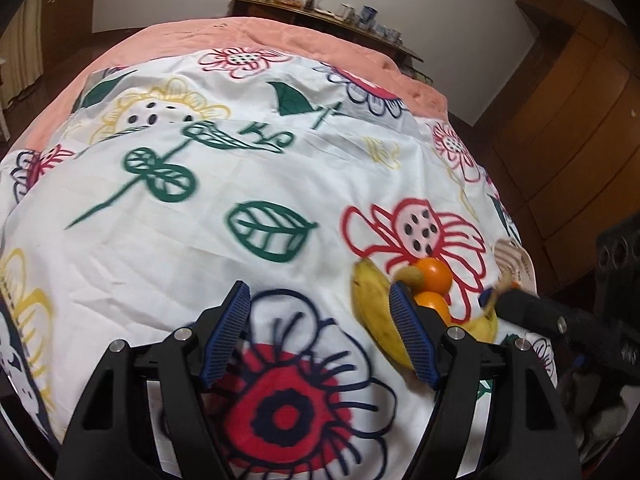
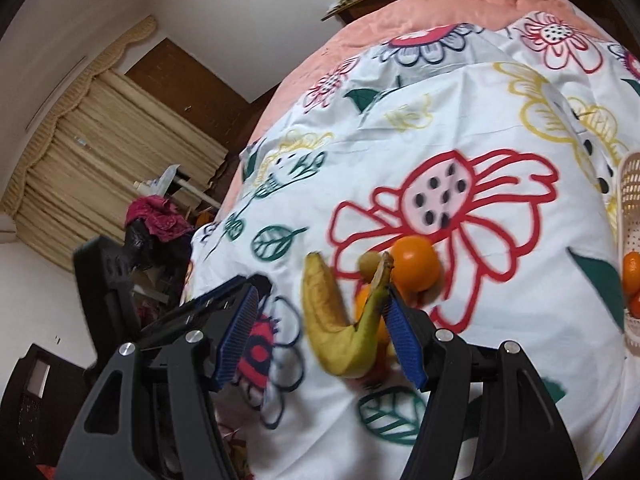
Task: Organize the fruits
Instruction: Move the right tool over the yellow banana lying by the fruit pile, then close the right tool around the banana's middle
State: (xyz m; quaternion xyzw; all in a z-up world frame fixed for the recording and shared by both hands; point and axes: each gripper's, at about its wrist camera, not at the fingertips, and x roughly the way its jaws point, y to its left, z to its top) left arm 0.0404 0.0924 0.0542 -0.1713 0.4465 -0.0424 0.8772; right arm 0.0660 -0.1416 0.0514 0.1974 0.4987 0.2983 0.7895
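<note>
A yellow banana (image 2: 336, 320) lies on the flowered cloth (image 2: 480, 184) between my right gripper's open fingers, with its stem up by the right pad. Behind it sit an orange (image 2: 414, 262), a small green-brown fruit (image 2: 369, 264) and a second orange (image 2: 362, 300), partly hidden. My right gripper (image 2: 320, 328) is open around the banana. A white lattice basket (image 2: 630, 184) at the right edge holds oranges (image 2: 632, 272). In the left wrist view my left gripper (image 1: 320, 332) is open and empty, left of the banana (image 1: 372, 312) and oranges (image 1: 434, 274). The right gripper's body (image 1: 560, 316) shows there too.
The flowered cloth covers a bed with a pink blanket (image 1: 240, 36) at its far end. A wooden shelf (image 1: 320, 4) with small items stands beyond. Wooden wardrobe doors (image 1: 580, 128) are to the right. Curtains (image 2: 100, 140) and clutter with red fabric (image 2: 156, 216) lie left of the bed.
</note>
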